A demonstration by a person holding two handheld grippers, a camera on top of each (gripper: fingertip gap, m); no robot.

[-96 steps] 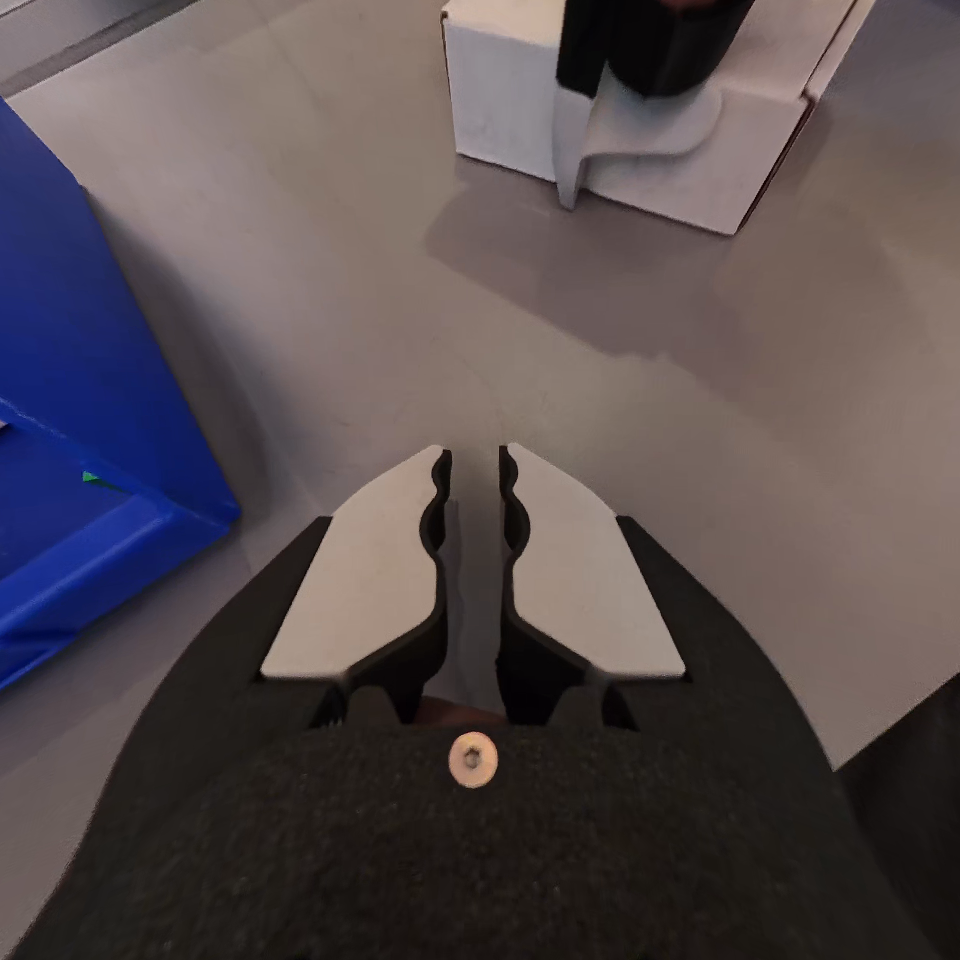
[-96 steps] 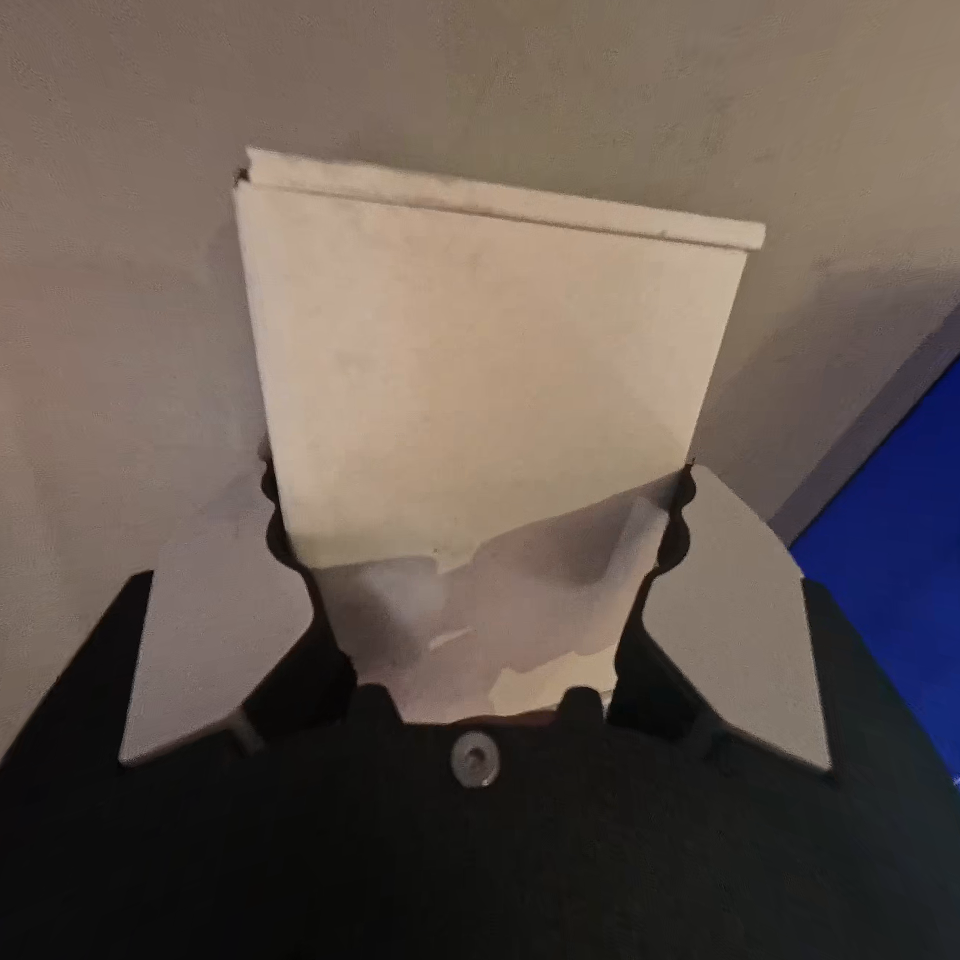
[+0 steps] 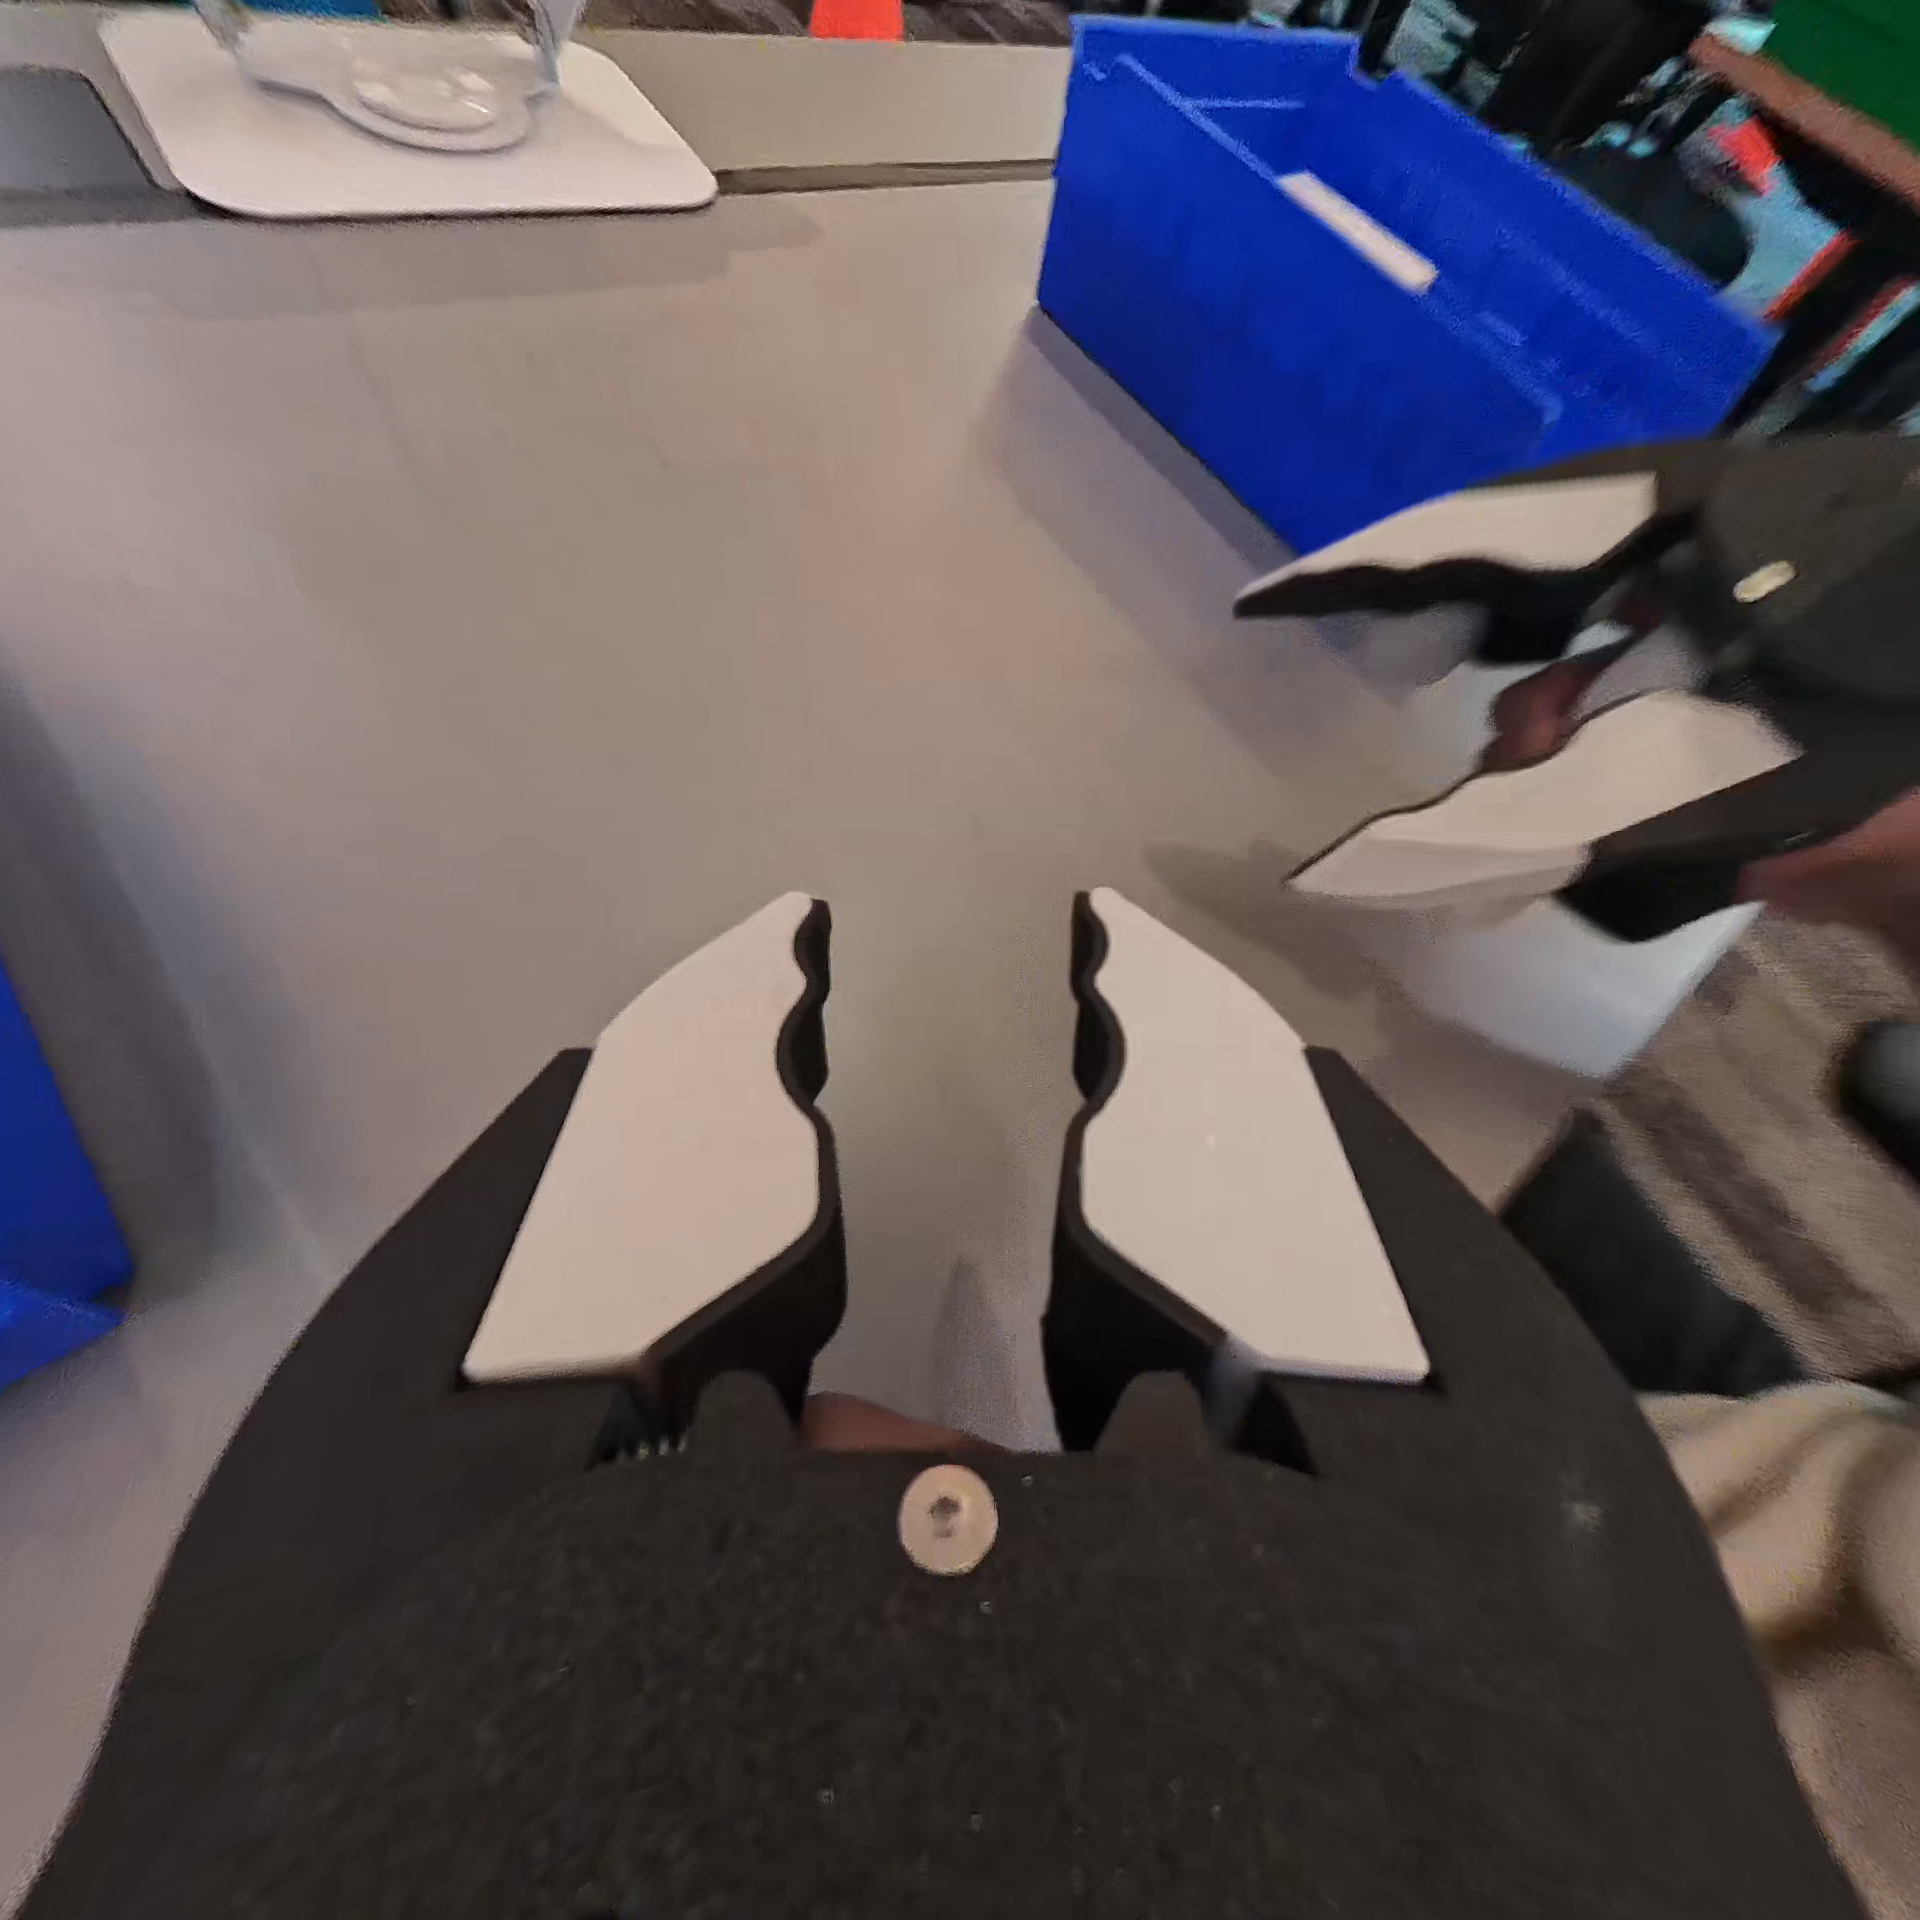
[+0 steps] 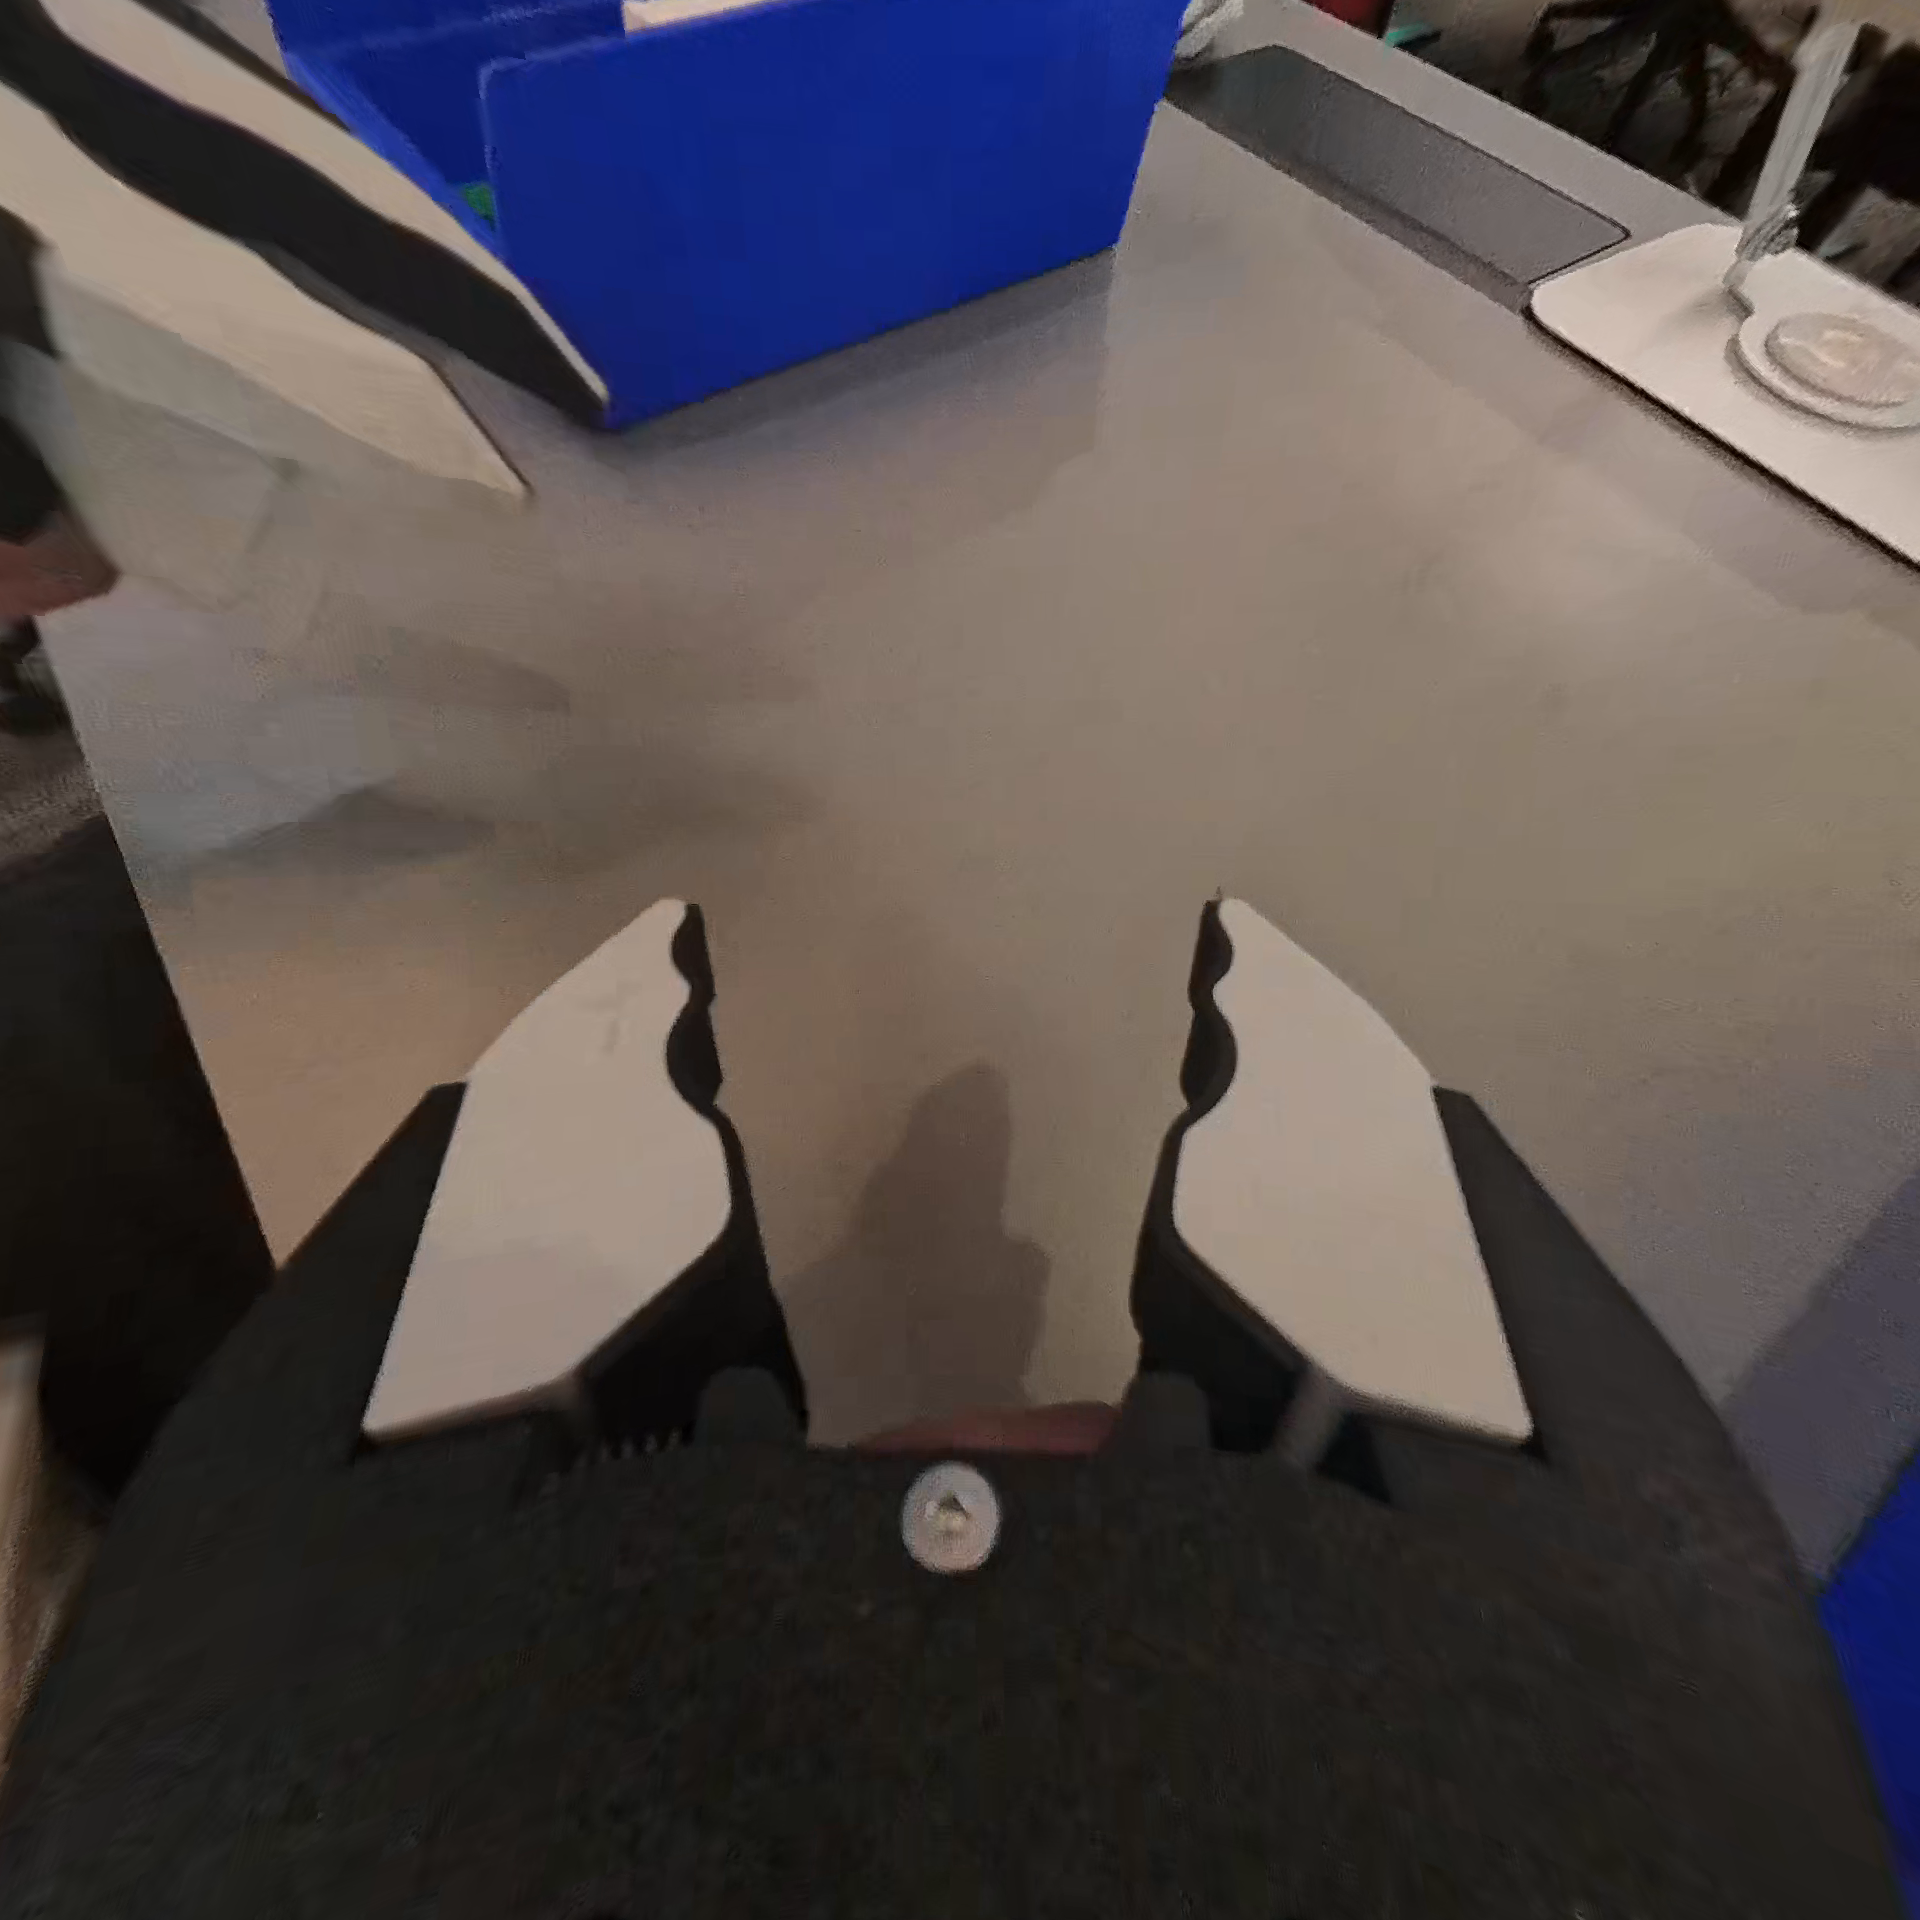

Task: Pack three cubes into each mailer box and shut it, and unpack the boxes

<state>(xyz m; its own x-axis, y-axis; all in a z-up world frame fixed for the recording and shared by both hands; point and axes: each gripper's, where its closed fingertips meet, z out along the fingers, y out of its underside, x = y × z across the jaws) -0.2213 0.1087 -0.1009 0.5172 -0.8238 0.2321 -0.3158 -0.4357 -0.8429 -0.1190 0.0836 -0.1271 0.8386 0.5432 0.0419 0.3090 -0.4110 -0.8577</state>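
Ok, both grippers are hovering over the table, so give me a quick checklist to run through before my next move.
1. Left gripper empty: ok, jaws apart, nothing between them.
2. Right gripper empty: ok, jaws wide apart, only table beneath.
3. Grippers apart from each other: ok, a gap shows in the left wrist view.
4. Blue bin located: ok, ahead and to the right.
5. Mailer box located: cannot tell, only a blurred white shape below the right gripper.
6. Cubes located: cannot tell, none plainly in view.
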